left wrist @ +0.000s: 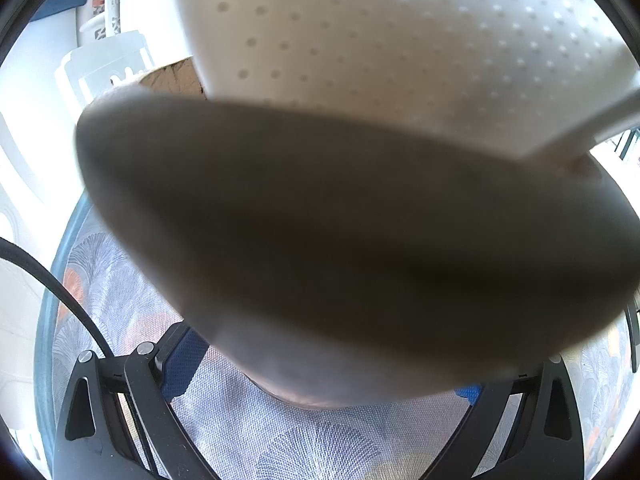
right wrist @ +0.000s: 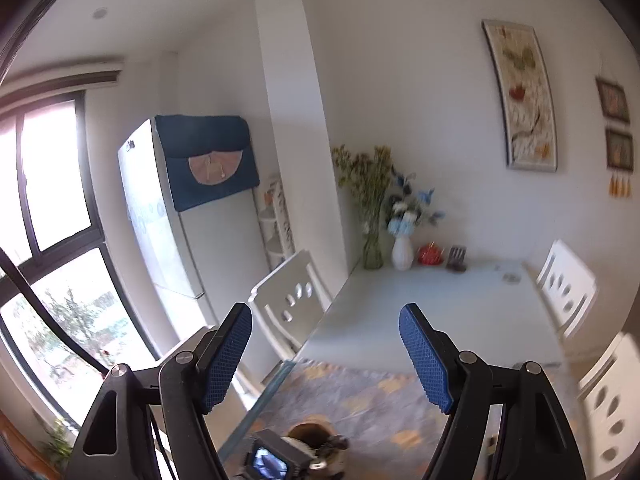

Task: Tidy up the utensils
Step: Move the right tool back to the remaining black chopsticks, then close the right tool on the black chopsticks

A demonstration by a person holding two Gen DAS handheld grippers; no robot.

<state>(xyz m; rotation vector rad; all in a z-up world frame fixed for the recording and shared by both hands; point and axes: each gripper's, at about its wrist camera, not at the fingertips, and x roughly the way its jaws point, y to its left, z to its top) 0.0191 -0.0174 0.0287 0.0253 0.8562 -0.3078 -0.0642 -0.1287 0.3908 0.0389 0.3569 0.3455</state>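
A dark, round holder [left wrist: 340, 240] fills the left wrist view, blurred and very close. My left gripper [left wrist: 324, 364] is shut on it, a blue pad [left wrist: 180, 360] against each side. A white perforated piece [left wrist: 380, 40] with a thin handle running right stands just above and behind the holder. In the right wrist view the same brown holder [right wrist: 310, 434] shows at the bottom edge with the left gripper [right wrist: 272, 462] at it. My right gripper [right wrist: 324, 312] hangs above it, open, with nothing between its blue pads [right wrist: 426, 360].
The holder rests on a patterned cloth [right wrist: 360, 400] on a pale glass table [right wrist: 420, 304]. White chairs [right wrist: 288, 300] [right wrist: 568, 284] flank the table. Two vases [right wrist: 374, 248] [right wrist: 402, 252] and small items stand at its far end. A fridge [right wrist: 192, 220] is at left.
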